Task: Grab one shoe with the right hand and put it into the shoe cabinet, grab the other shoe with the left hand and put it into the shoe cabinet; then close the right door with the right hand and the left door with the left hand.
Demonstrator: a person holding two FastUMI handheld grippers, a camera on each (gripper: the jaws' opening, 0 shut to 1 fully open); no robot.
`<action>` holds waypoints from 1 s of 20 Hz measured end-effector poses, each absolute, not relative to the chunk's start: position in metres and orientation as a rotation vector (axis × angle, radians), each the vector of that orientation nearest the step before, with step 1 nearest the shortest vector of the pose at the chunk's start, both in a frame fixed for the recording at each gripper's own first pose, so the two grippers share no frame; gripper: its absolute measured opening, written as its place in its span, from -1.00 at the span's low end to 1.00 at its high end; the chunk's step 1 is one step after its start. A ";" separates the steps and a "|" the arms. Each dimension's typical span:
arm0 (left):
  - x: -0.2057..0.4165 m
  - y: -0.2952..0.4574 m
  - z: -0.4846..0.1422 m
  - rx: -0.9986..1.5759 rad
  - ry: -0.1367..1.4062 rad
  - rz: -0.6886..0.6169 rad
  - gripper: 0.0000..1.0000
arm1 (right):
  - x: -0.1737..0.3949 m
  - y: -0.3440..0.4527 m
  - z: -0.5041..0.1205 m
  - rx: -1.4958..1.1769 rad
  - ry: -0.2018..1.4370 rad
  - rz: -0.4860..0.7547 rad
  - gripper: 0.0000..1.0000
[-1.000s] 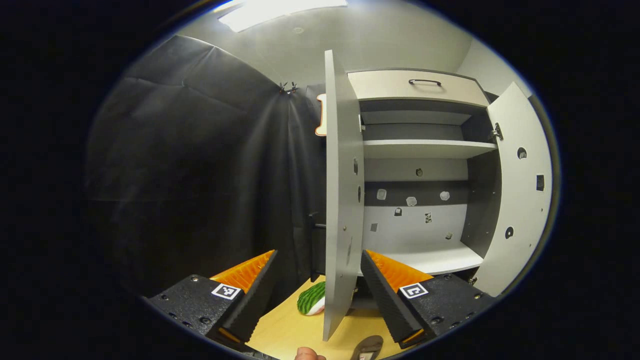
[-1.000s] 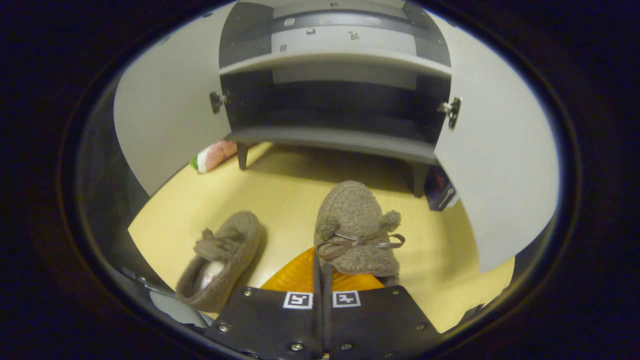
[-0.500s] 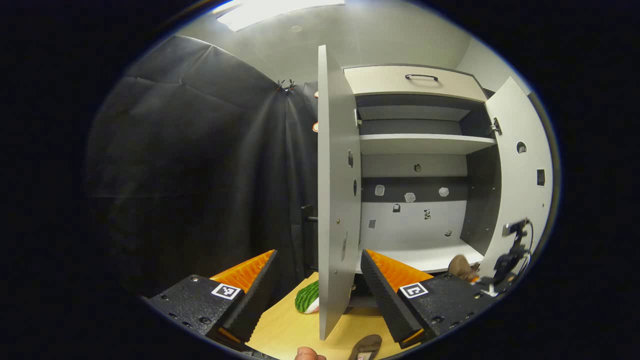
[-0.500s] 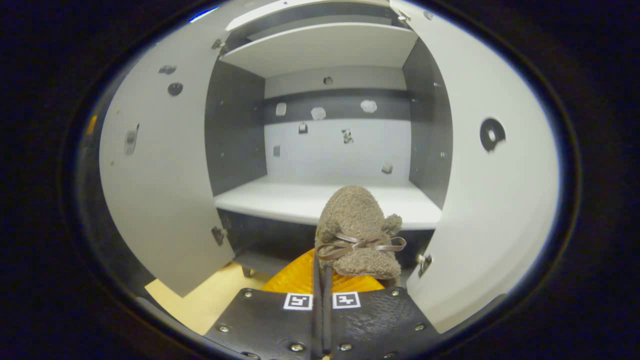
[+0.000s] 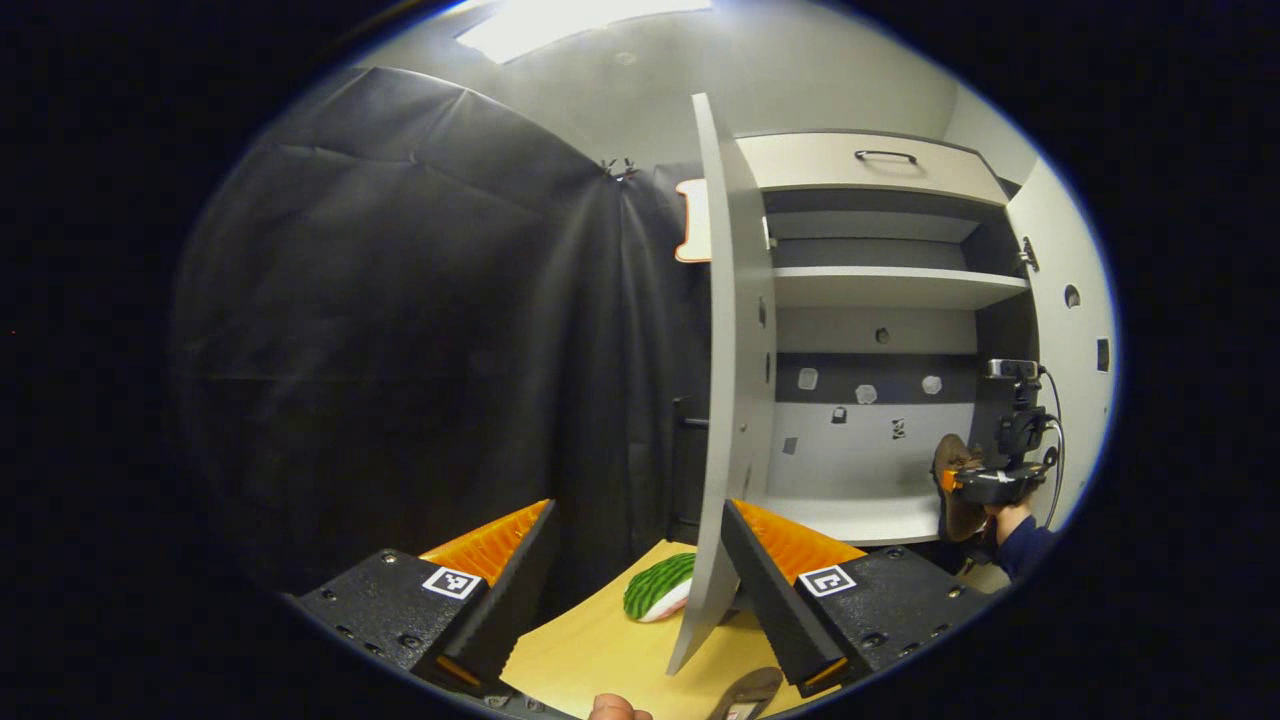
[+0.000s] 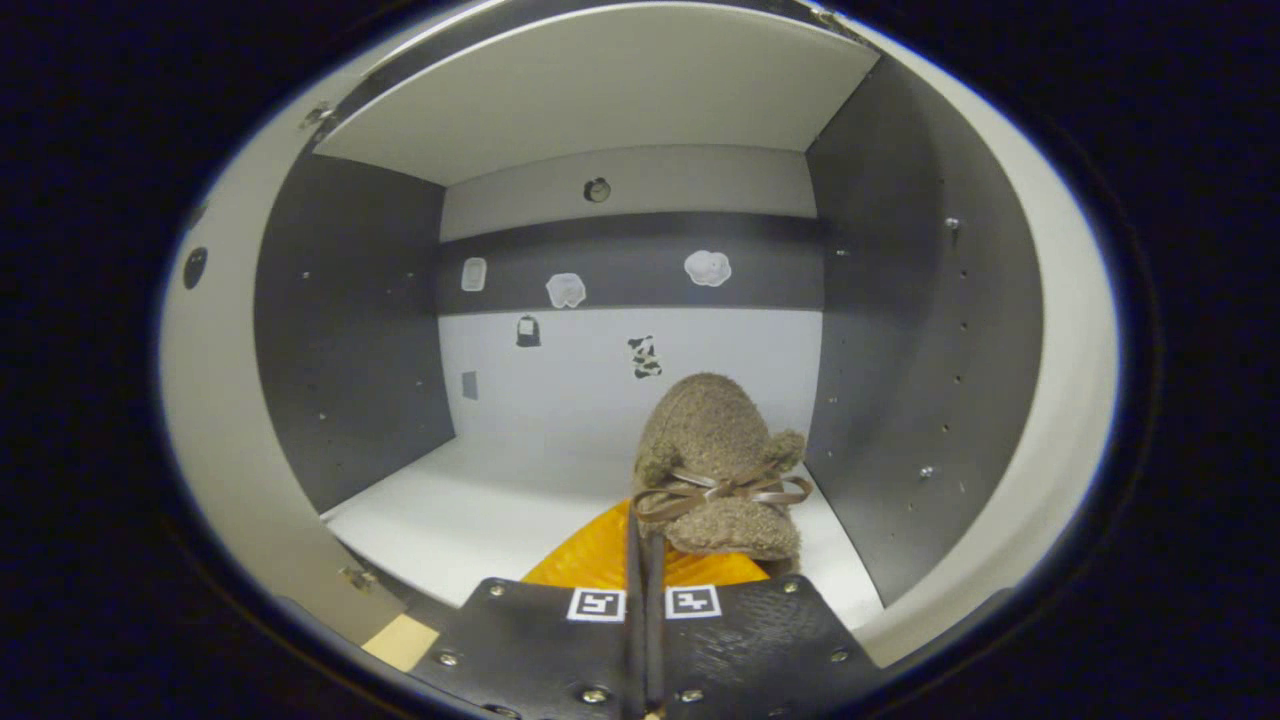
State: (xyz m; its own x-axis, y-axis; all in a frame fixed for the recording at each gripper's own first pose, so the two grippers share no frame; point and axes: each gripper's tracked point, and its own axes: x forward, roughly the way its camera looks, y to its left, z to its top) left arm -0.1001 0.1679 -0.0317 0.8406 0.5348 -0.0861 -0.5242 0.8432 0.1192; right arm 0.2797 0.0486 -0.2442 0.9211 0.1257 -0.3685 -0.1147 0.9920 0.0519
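Fuzzy brown fleece covers the shoe (image 6: 716, 462), a rounded slipper with a thin ribbon bow, its long axis running away from the right gripper (image 6: 645, 560), toe toward the cabinet's (image 6: 350, 330) back wall. The jaws are pinched nearly together on its heel end, holding it above the smooth white shelf (image 6: 480, 505). Half a second ago it was in front of the doors; now it is inside the compartment. The left gripper (image 5: 635, 590) stands wide open, holding nothing, astride the left door's (image 5: 730, 400) edge.
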 end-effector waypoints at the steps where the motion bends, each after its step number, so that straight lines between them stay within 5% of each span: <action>1: -0.106 0.174 -0.034 0.092 0.124 0.587 0.99 | 0.289 0.048 -0.249 0.034 0.392 0.119 -0.99; 12: -0.127 0.185 -0.044 0.076 0.153 0.678 0.97 | 0.336 0.048 -0.295 0.064 0.540 0.036 -0.98; 16: -0.119 0.174 -0.047 0.073 0.157 0.638 0.99 | 0.328 0.052 -0.291 0.099 0.572 0.025 -0.79; 20: -0.112 0.163 -0.049 0.062 0.155 0.581 0.99 | 0.310 0.056 -0.281 0.098 0.574 0.029 -0.04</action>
